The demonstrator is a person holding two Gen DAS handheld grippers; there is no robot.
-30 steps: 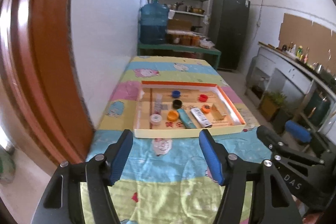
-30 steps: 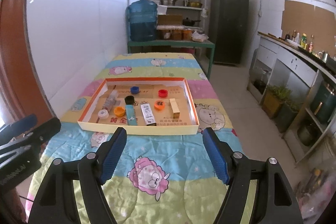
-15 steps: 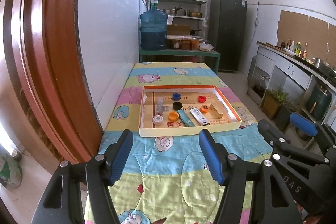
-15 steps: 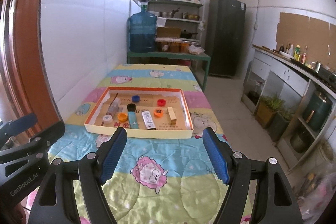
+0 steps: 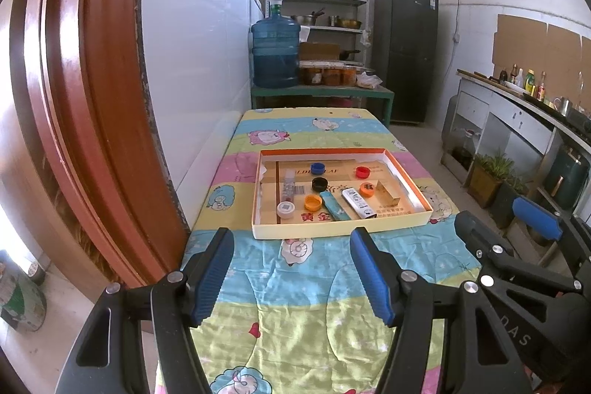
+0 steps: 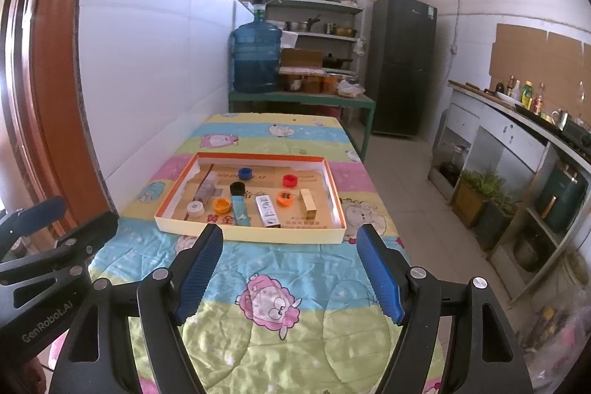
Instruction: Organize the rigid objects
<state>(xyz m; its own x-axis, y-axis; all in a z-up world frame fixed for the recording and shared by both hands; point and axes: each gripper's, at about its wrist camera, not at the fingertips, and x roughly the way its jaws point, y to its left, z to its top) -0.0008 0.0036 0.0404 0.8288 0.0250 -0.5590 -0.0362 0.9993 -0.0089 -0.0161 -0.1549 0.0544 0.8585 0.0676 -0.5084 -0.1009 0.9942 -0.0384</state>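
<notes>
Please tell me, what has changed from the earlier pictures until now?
Both grippers pulled back from the box: it looks smaller and farther, with more quilt in view. Nothing was gripped or released. The left gripper and right gripper stay open and empty; the caps and other items in the box did not move.

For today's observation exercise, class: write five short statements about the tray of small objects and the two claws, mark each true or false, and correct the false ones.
1. Both the left claw and the right claw are open and hold nothing. True.
2. The tray holds two red caps. False: there is one red cap.
3. The black cap lies nearer the claws than the blue cap. True.
4. The white cap sits at the tray's right end. False: it is near the left end, beside an orange cap.
5. The tray rests on bare wood. False: it rests on a cartoon-print quilt.
</notes>
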